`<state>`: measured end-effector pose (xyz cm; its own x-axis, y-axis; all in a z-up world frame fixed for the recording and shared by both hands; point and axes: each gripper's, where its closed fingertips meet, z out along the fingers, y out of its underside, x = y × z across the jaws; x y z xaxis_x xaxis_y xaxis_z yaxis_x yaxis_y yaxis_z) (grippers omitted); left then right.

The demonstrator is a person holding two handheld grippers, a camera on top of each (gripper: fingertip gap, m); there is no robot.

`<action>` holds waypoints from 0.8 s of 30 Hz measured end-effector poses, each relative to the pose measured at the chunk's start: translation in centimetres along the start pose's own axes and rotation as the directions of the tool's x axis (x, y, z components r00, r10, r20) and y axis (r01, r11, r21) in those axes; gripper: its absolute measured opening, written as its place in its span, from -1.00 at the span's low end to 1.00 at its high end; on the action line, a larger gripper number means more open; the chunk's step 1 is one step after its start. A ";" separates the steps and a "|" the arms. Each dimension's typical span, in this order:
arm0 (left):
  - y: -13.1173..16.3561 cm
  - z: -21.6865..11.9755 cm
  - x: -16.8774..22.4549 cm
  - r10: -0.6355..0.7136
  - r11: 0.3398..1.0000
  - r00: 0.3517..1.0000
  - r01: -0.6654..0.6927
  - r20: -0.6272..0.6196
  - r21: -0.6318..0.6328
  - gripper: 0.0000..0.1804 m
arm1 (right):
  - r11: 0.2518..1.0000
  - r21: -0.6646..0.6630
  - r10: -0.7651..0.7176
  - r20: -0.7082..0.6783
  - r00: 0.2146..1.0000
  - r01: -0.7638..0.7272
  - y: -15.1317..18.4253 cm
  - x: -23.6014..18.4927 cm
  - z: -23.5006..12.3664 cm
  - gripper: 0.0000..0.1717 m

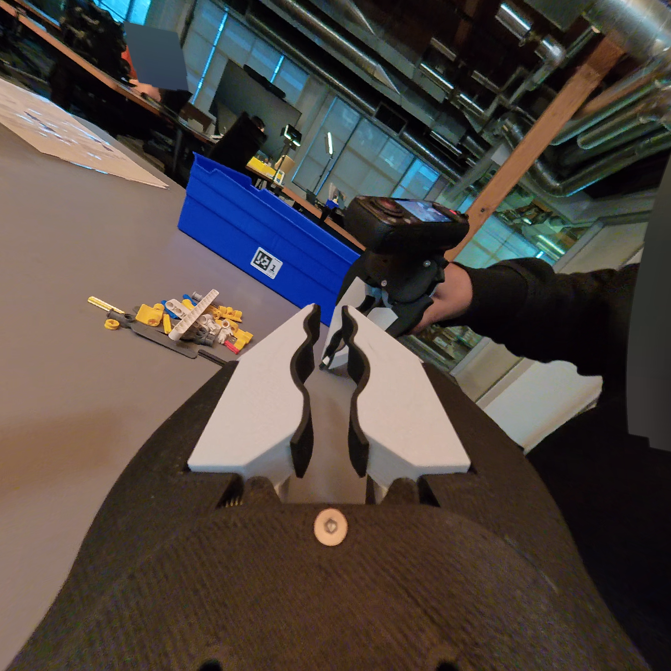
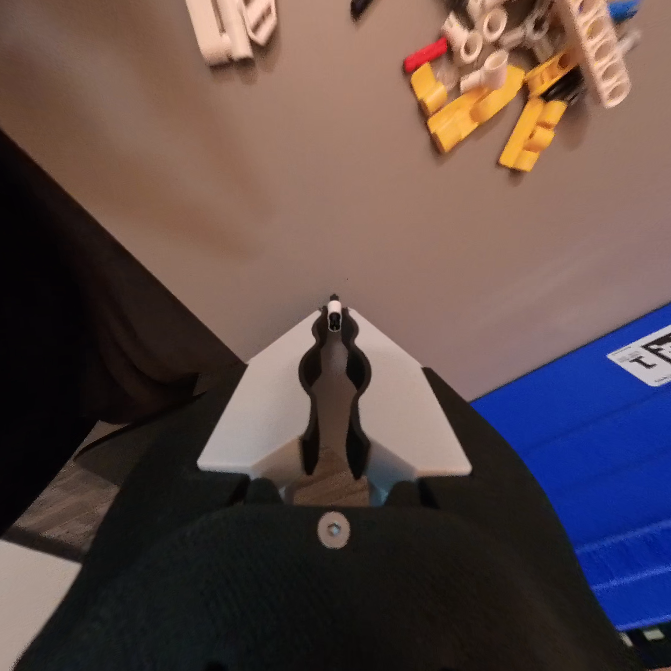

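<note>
In the right wrist view my right gripper (image 2: 334,313) is shut on a small white sleeve with a black pin through it (image 2: 334,307), pinched at the very fingertips above the grey-brown table (image 2: 290,199). The left wrist view shows this gripper (image 1: 326,357) held by a hand (image 1: 450,290), pointing down, with the small piece (image 1: 324,361) close to the table. My left gripper (image 1: 330,309) is just in front of it, jaws slightly apart with nothing between the pads. A pile of yellow, white, grey and blue building pieces (image 1: 188,319) lies to the left; it also shows in the right wrist view (image 2: 508,72).
A blue bin (image 1: 254,225) with a white tag stands behind the pile; it is at the right in the right wrist view (image 2: 581,472). A white sheet (image 1: 54,127) lies at the far left of the table. A blurred white part (image 2: 232,29) lies apart from the pile. The gap from one gripper's tips to the other's is roughly 15 cm.
</note>
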<state>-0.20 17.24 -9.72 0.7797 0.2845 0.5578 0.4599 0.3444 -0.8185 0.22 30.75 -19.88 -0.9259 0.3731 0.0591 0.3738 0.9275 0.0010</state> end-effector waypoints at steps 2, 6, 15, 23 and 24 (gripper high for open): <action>-0.3 -0.3 0.1 -0.023 0.999 0.999 0.023 -0.030 0.022 -0.92 | 1.000 0.022 0.001 0.001 1.000 -0.001 -0.5 -0.1 -1.2 -0.94; -1.0 -0.9 0.0 -0.099 0.992 0.991 0.106 -0.090 0.071 -0.93 | 1.000 -0.025 0.001 -0.011 1.000 -0.001 -0.1 0.1 -1.9 -0.94; -0.8 -0.7 -0.1 -0.100 0.993 0.991 0.105 -0.088 0.052 -0.93 | 0.955 -0.266 -0.135 0.011 0.991 0.133 0.9 -0.5 -0.8 -0.94; -0.9 -0.8 0.0 -0.099 0.993 0.991 0.105 -0.092 0.062 -0.93 | 0.917 -0.359 -0.186 0.003 0.983 0.174 1.0 -0.3 -0.8 -0.94; -0.9 -0.9 0.0 -0.099 0.992 0.991 0.106 -0.093 0.064 -0.93 | 0.918 -0.359 -0.178 0.003 0.984 0.167 1.0 -0.3 -1.1 -0.94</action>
<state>-0.28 16.15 -9.10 0.7663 0.1642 0.6212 0.5117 0.4287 -0.7446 0.93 31.56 -18.83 -0.9778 0.2024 0.0549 0.2082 0.9059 0.3688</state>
